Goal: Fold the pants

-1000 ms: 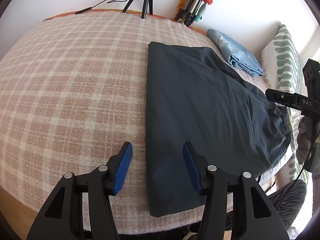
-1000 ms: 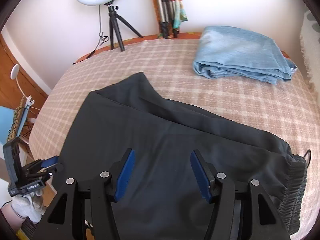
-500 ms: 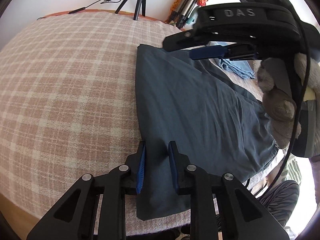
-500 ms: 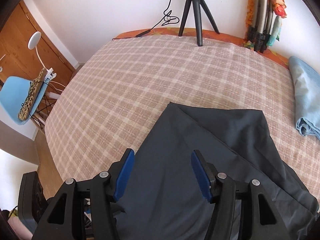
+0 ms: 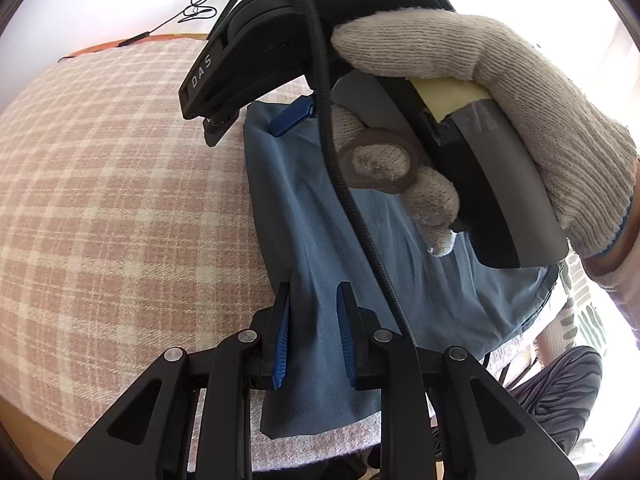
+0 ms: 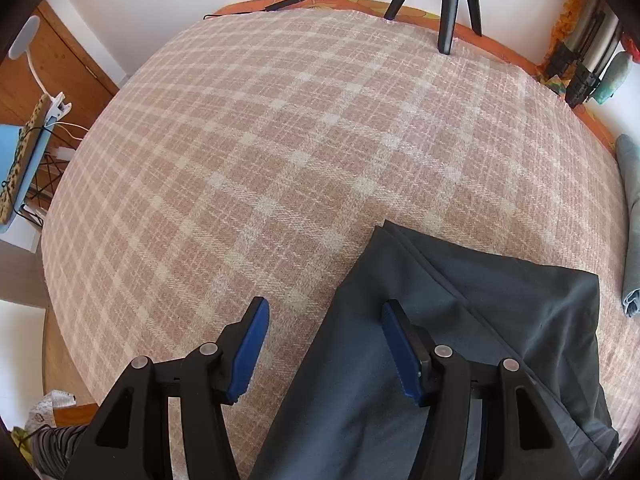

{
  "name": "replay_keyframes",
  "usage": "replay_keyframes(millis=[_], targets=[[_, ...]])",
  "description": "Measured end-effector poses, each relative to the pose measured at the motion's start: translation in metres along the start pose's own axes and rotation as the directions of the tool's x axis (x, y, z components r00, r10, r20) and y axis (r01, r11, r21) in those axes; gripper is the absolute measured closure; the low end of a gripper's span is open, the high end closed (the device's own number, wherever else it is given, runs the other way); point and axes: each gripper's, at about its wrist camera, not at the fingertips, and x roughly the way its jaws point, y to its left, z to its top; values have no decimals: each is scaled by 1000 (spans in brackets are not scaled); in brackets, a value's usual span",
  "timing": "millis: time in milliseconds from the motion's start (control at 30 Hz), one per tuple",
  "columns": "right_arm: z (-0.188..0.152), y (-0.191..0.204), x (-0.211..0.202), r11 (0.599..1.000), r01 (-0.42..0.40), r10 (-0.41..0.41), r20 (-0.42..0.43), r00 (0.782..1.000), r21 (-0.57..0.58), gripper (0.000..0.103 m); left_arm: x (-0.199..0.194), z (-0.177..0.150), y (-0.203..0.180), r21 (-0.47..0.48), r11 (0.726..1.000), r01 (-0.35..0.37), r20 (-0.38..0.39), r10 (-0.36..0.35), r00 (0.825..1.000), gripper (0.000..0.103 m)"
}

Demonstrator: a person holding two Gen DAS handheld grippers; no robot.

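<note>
Dark grey-blue cotton pants (image 6: 460, 340) lie flat on the pink-and-cream plaid blanket (image 6: 280, 152) that covers the bed, legs laid one over the other, so the lengthwise fold looks done; the crosswise fold, hem toward waist, seems still to come. Left gripper (image 5: 312, 320) has its blue pads drawn close and pinching a raised ridge of cloth at the long left edge of the pants (image 5: 320, 240), near the front of the bed. Right gripper (image 6: 324, 344) hangs over the far hem corner with its jaws spread, one pad above bare blanket, the other above the cloth; nothing pinched yet. My reading: one corner is secured, the second grab is next. In the left view the gloved right hand (image 5: 500, 100) and its black tool body fill the upper frame and hide most of the garment; its black cable (image 5: 352, 208) trails across the cloth and might snag in a lift. Around: black tripod legs (image 6: 448, 8) at the far edge, folded pale blue garment (image 6: 632, 232) to the right, light blue chair (image 6: 16, 160) off the left side.
</note>
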Motion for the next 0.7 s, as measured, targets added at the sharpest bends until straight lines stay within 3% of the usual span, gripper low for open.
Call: replay_keyframes(millis=[333,400,467,700], targets=[[7,15,10,988,107,-110,-26,994,-109,48,2,-3,-15,36,999,-14,11,14,1000,83],[7,14,10,989,105,-109,-26,994,-107,53,1,-4,-13,35,999,-20,11,20,1000,83],[6,7,6,987,122,-125,-19,992,-101,71,2,-6,-13,29,999,-18,7,18,1000,83],[4,-16,0,997,66,-66,7,998,-34,94,2,-3,-9,20,1000,-24,-9,24,1000,81]])
